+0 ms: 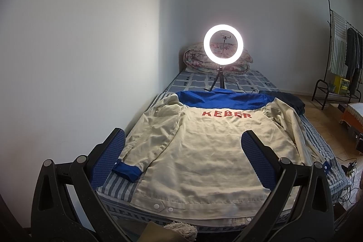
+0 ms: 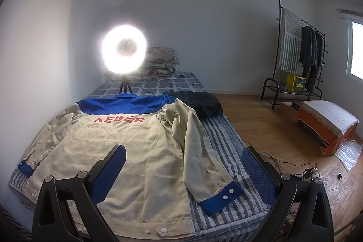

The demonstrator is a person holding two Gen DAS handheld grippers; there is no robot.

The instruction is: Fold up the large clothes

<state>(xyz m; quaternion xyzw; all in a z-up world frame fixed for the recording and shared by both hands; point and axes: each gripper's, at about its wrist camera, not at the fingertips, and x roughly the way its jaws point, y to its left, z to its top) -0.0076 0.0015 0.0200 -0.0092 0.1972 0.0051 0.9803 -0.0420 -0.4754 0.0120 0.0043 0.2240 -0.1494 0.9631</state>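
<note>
A cream work jacket (image 1: 199, 151) (image 2: 118, 151) with a blue yoke, blue cuffs and red KEBER lettering lies back-up and spread flat on the striped bed (image 1: 118, 185) (image 2: 226, 151). Its hem faces me. The left sleeve's blue cuff (image 1: 127, 170) lies beside my left gripper's left pad. The right sleeve's blue cuff (image 2: 221, 199) lies on the sheet between my right gripper's fingers. My left gripper (image 1: 183, 149) hovers open above the hem area, holding nothing. My right gripper (image 2: 183, 165) hangs open over the jacket's right side, holding nothing.
A lit ring light (image 1: 223, 44) (image 2: 123, 52) on a small tripod stands at the bed's far end before folded quilts (image 2: 158, 62). A dark folded garment (image 2: 199, 103) lies by the collar. A clothes rack (image 2: 299, 56), an orange bench (image 2: 326, 124) and floor cables (image 2: 295, 167) are to the right.
</note>
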